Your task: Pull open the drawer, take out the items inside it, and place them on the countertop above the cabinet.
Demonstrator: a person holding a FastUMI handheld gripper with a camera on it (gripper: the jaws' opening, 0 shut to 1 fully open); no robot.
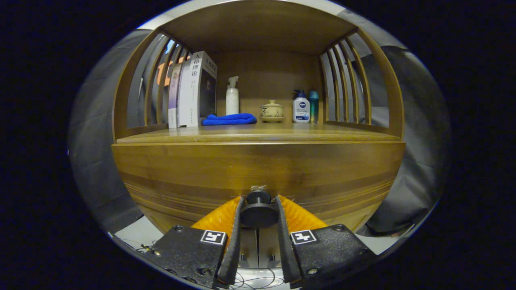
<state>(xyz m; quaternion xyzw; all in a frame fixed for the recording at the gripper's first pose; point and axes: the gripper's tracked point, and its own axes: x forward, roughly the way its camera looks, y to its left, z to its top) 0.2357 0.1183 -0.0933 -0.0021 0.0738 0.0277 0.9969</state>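
A wooden cabinet's drawer front [258, 169] spans the width ahead of me, with a round black knob [258, 209] at its lower middle. My gripper [258, 205] has both fingers [235, 237] pressed on either side of the knob, shut on it. The drawer looks closed or barely out; its inside is hidden. Above the drawer runs the wooden countertop [314, 133], inside an open shelf with slatted sides.
On the countertop stand several books [193, 90] at the left, a folded blue cloth [229, 119], a white spray bottle [232, 96], a small lidded ceramic pot [271, 110], a white lotion bottle [301, 108] and a teal bottle [313, 105]. The countertop's front strip is bare.
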